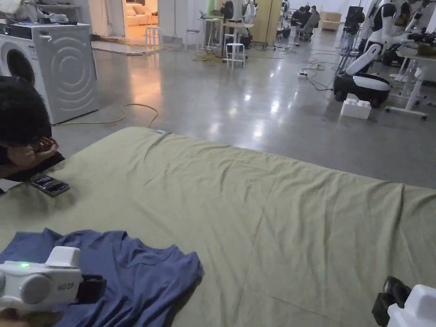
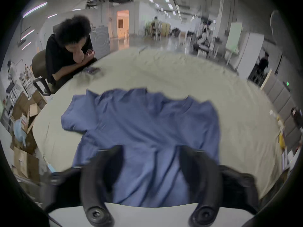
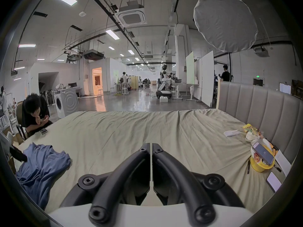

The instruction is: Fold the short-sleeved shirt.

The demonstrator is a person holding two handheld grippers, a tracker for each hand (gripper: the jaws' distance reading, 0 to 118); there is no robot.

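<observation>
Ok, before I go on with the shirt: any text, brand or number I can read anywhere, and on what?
Nothing reads clearly.
On the left gripper casing, a grey marking: too blurred.
On the phone by the seated person: screen too small.
On the snack packet by the headboard: print too small.
On the box labels: blurred.
On the green wall sign: a glow, no readable letters.

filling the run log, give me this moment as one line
blue short-sleeved shirt: crumpled, unfolded on green sheet | left tool: open above shirt | right tool: shut, empty
</observation>
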